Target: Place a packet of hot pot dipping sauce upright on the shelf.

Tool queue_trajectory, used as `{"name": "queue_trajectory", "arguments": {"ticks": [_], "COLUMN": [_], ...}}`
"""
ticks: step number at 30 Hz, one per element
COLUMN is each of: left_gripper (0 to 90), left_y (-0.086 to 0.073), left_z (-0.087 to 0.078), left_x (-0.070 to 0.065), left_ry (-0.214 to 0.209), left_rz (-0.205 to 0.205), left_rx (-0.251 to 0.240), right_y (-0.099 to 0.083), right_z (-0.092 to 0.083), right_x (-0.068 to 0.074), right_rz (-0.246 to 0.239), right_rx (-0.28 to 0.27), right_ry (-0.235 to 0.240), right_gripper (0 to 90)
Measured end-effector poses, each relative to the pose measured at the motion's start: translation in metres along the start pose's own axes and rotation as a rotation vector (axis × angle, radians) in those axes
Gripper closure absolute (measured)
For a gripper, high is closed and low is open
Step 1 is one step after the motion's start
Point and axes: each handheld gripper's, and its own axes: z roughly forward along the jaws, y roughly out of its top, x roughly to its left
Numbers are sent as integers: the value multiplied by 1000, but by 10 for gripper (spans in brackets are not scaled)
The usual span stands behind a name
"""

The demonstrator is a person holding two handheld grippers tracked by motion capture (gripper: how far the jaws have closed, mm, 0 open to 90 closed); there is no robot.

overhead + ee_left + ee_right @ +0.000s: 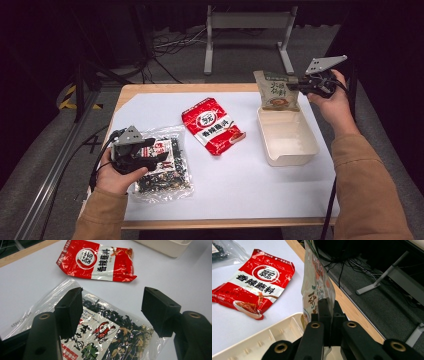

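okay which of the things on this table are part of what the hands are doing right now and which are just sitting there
In the job:
- green-and-beige foil snack pouch, pinched in the right gripper
- cream plastic tray below it
- clear plastic bag of dark dried seaweed, under the open left gripper

Lying about:
- red-and-white foil seasoning packet
- white table cover

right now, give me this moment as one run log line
right gripper: shut on green packet, above tray far end | left gripper: open over seaweed bag | red packet: flat on table

Seaweed bag [162, 167] sits at the table's [240, 195] left, chili dip packet [212, 125] in the middle, tray [287, 137] right, with a noodle pouch [276, 91] hanging over its far end.
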Motion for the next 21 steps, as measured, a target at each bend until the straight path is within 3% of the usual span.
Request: {"name": "queue_trajectory", "arguments": {"ticks": [21], "left_gripper": [336], "left_y": [0], "left_z": [2], "left_x": [2], "left_ry": [-2], "left_rz": [3], "left_rx": [2], "right_y": [-8], "right_z": [28], "right_x": [-1], "right_rz": [38], "right_rx": [25], "right_ry": [29], "right_gripper": [900]}}
